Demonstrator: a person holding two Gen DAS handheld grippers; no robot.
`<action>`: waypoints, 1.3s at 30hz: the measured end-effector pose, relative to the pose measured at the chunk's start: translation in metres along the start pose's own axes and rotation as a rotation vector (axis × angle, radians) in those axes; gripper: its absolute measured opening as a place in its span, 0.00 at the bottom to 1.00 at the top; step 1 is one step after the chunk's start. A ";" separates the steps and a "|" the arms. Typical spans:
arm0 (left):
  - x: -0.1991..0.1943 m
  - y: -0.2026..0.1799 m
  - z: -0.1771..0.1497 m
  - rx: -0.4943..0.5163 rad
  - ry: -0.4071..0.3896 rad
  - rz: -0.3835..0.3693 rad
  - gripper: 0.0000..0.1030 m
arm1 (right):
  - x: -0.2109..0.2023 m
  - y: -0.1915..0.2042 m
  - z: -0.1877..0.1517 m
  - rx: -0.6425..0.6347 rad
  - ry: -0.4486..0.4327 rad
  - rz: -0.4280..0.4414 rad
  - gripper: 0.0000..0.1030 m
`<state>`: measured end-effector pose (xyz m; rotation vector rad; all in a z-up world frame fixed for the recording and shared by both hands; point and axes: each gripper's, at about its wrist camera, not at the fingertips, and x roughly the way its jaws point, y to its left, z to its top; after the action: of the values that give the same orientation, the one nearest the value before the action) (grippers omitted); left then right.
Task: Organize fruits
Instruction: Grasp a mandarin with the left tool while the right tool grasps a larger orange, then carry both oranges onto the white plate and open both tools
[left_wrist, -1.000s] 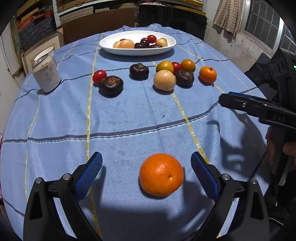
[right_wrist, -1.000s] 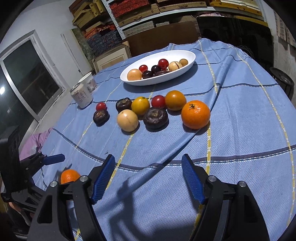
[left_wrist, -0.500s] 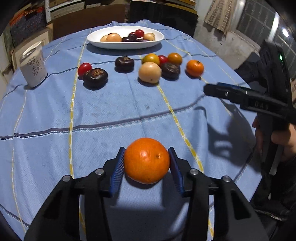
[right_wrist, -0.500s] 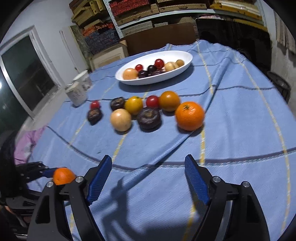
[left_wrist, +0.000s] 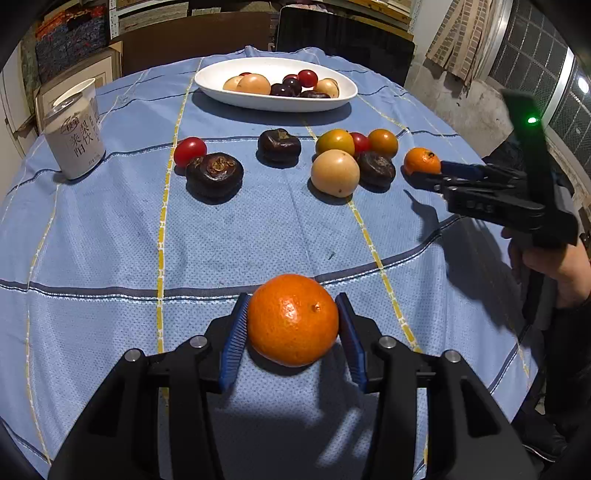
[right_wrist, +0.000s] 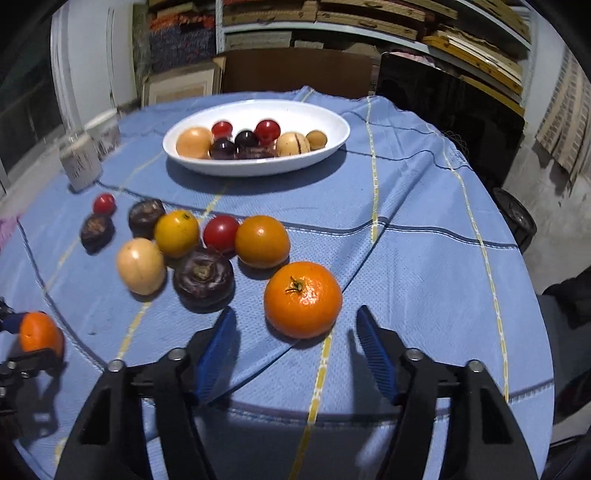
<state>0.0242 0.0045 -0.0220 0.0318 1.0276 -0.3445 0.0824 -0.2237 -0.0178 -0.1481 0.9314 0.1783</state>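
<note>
Since a second ago, left gripper (left_wrist: 291, 341) has clamped the orange (left_wrist: 292, 319); right gripper (right_wrist: 295, 350), jaws closing, empty, sits just short of the mandarin (right_wrist: 303, 298).

Dish (right_wrist: 332, 147) of fruit at table's far end, loose fruit (right_wrist: 177, 232) before it, can (left_wrist: 74, 136) far left

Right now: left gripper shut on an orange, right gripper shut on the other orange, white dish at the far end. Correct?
Not quite. The left gripper does clamp an orange, but the right gripper holds nothing: its jaws are closing, with the other orange just ahead, untouched, as the right wrist view shows. The white dish is at the far end.
</note>
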 end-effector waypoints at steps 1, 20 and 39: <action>0.000 0.001 0.000 -0.005 0.000 -0.004 0.45 | 0.003 0.000 0.001 -0.003 0.001 -0.012 0.53; -0.009 0.001 0.031 0.004 -0.024 0.003 0.45 | -0.040 -0.013 -0.004 0.128 -0.084 0.242 0.43; 0.001 -0.001 0.169 0.026 -0.098 0.023 0.45 | -0.040 -0.007 0.081 0.076 -0.171 0.286 0.43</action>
<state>0.1650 -0.0278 0.0657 0.0494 0.9250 -0.3352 0.1239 -0.2176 0.0625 0.0716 0.7846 0.4133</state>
